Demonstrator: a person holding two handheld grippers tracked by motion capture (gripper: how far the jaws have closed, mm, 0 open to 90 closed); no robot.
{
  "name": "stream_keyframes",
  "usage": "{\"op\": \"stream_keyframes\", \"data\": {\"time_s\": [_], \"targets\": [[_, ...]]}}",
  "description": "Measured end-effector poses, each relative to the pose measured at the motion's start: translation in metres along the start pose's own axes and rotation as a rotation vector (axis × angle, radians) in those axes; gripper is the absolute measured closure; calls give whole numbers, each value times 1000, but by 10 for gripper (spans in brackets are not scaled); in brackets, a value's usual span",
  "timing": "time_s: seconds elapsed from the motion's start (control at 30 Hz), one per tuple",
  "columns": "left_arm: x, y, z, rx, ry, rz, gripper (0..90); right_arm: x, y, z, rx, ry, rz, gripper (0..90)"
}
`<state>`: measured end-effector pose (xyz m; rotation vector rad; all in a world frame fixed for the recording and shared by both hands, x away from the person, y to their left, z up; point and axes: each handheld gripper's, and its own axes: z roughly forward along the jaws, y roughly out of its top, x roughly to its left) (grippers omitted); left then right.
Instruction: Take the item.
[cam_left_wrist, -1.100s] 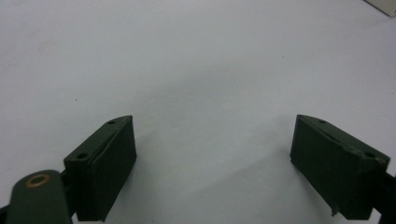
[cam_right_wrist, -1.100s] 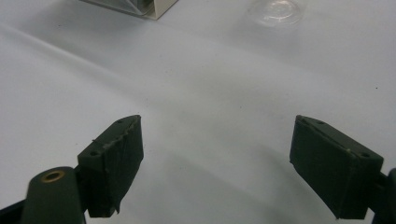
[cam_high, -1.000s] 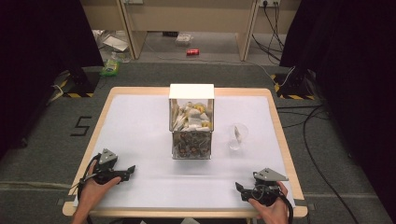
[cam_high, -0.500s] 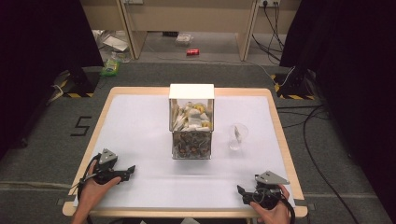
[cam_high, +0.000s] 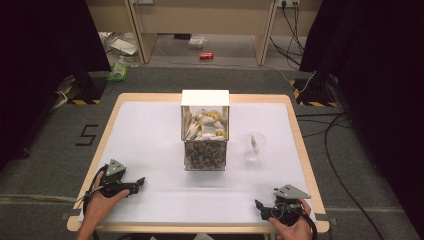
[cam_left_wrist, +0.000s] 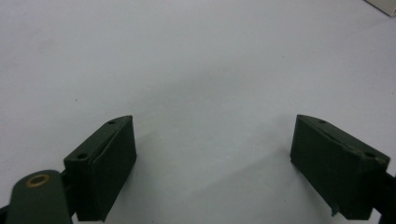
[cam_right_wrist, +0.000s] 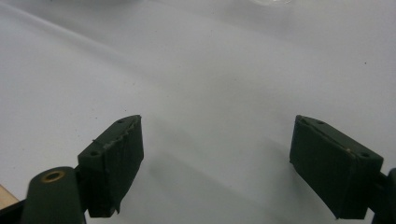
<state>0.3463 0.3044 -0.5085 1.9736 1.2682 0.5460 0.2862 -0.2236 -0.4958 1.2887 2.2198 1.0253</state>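
High view: a person sits at the near edge of a table (cam_high: 150, 130) covered in white, holding a two-jaw gripper in each hand. The left gripper (cam_high: 139, 182) rests near the near-left corner, its jaws pointing toward the middle of the table. The right gripper (cam_high: 259, 205) rests near the near-right corner, close to the near edge, jaws also turned inward. Both lie low on the white surface, well apart from everything else, which reads as a resting or starting pose rather than a reach

At the centre of the table stands a clear box (cam_high: 205, 131) with a white top, upright, holding pale wrapped items above and a darker mixed layer below. Just right of it, apart from it, is a small clear plastic cup (cam_high: 254, 145), the thing nearest the right gripper and probably the first it would go for; whether it is upright or tipped is hard to tell

In the left gripper view the two black jaws stand wide apart with nothing between them, only bare white table. The right gripper view shows the same: jaws spread wide, empty, with the cup's clear base (cam_right_wrist: 275, 2) just at the top edge
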Motion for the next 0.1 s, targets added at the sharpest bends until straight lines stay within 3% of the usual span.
{"op": "stream_keyframes", "data": {"time_s": [0.1], "targets": [[0, 0, 0, -1, 0, -1, 134, 0, 0, 0, 0, 0, 0, 183]]}}
